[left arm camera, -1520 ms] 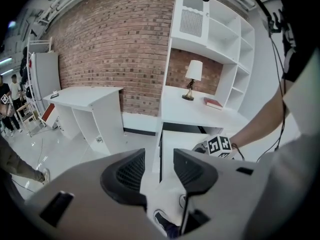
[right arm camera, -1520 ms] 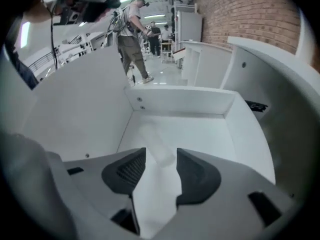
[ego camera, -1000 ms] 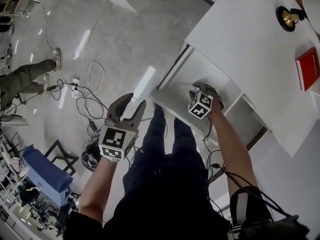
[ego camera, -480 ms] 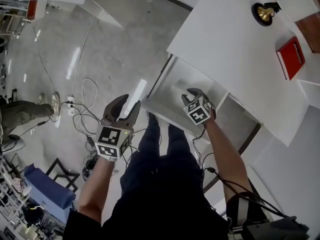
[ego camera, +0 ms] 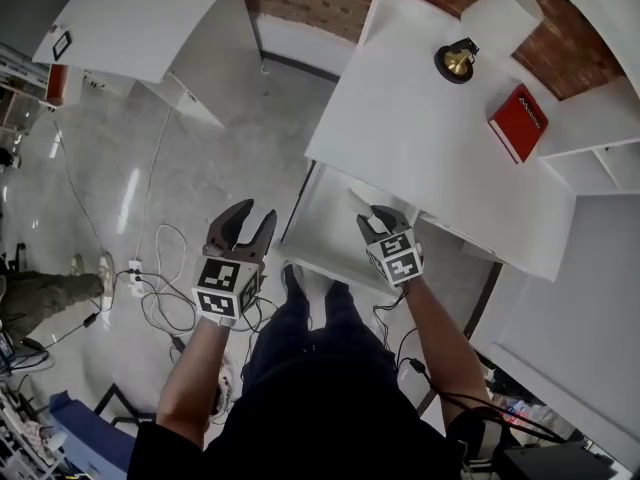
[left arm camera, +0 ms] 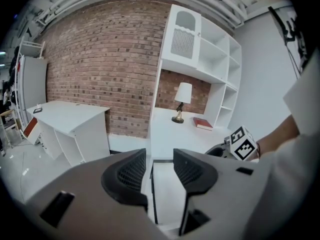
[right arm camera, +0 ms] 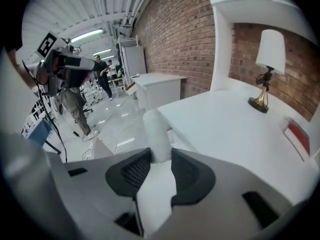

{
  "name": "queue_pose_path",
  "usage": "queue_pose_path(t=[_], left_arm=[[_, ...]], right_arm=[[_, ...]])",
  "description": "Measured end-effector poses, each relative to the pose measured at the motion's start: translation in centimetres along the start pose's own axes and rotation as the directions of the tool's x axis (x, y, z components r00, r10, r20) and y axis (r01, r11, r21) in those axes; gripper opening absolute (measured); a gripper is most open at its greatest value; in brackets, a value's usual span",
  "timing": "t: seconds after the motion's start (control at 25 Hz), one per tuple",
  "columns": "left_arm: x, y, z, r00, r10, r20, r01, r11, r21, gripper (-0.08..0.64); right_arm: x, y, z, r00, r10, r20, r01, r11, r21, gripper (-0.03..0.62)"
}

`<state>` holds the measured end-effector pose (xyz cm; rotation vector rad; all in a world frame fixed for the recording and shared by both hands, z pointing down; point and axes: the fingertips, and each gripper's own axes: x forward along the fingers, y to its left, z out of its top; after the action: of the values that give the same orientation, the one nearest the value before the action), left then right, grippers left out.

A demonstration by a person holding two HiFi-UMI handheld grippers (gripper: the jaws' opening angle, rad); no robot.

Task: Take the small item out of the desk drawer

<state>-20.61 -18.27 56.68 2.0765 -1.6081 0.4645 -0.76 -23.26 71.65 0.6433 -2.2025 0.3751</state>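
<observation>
Above the open drawer [ego camera: 322, 230] of the white table [ego camera: 420, 133], your right gripper [ego camera: 372, 216] holds a small white item [right arm camera: 155, 133] clamped between its jaws. Left of the drawer, your left gripper [ego camera: 245, 224] hangs empty, its jaws apart.

Small white item [right arm camera: 156, 133], tube-like and upright, pinched in right gripper [right arm camera: 159, 158] jaws over pulled-out white desk drawer [ego camera: 320, 213].

right claw [ego camera: 374, 216] raised above drawer [ego camera: 318, 230], closed onto white item [right arm camera: 156, 136]
</observation>
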Motion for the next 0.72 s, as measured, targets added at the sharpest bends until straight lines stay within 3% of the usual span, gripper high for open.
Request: queue_pose_path(t=[0.28, 0.52, 0.72], left_arm=[[-0.6, -0.8, 3.8, 0.997, -0.065, 0.043, 0.064, 0.998, 0.023, 0.167], [0.3, -3.1, 5.7, 0.989, -0.142, 0.051, 0.137, 0.986, 0.09, 0.169], [1.1, -5.1, 6.7, 0.98, -0.187, 0.073, 0.179, 0.979, 0.096, 0.168]], right_arm=[[-6.2, -3.1, 2.6, 0.985, -0.163, 0.055, 0.155, 0.98, 0.129, 0.126], [-10.2, -9.0, 1.2, 0.942, -0.336, 0.01, 0.327, 0.922, 0.209, 0.126], [-12.0, -14.2, -0.5, 0.911, -0.412, -0.027, 0.402, 0.871, 0.282, 0.126]])
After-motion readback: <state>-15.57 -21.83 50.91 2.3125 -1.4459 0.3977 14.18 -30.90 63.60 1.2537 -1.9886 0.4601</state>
